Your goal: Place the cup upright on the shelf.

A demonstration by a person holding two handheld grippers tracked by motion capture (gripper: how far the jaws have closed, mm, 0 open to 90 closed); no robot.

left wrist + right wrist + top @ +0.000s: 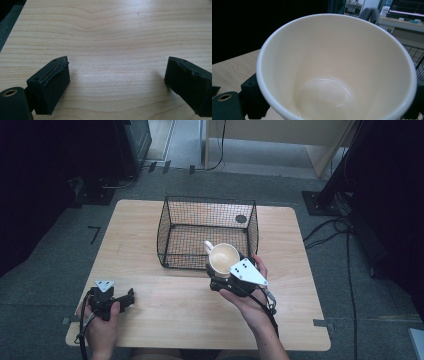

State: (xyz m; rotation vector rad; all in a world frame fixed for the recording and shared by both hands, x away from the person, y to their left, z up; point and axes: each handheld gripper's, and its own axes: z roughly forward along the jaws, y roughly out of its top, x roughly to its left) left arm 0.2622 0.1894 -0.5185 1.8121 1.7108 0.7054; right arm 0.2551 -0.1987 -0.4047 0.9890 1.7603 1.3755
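Now the right gripper (226, 272) clamps the cup (223, 258) upright beside the basket (170, 232), ready to load; the left gripper (127, 298) idles, jaws apart.

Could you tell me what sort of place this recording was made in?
Probably a lab or office workroom: a light wooden table on grey carpet, cables across the floor, a monitor on a desk behind. The right gripper holds a cream mug beside a wire basket.
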